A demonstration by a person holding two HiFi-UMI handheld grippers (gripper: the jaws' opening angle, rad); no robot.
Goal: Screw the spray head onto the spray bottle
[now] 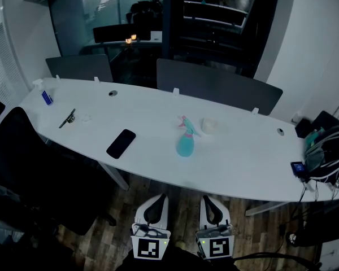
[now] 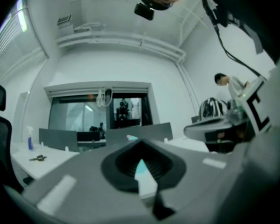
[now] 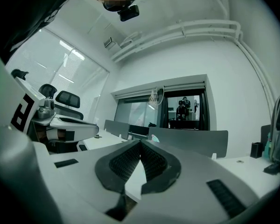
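A teal spray bottle stands on the white table, right of its middle. A spray head with a pink tip sits at the bottle's top; I cannot tell whether it is fastened. Both grippers hang low in front of the table's near edge, well short of the bottle. My left gripper is shut and empty, and so is my right gripper. In the left gripper view a sliver of the teal bottle shows past the shut left gripper. The right gripper also has its jaws together.
A black phone lies left of the bottle, a white crumpled thing to its right. A dark tool and a small blue bottle sit far left. Bags and cables crowd the right end. A black chair stands at the left.
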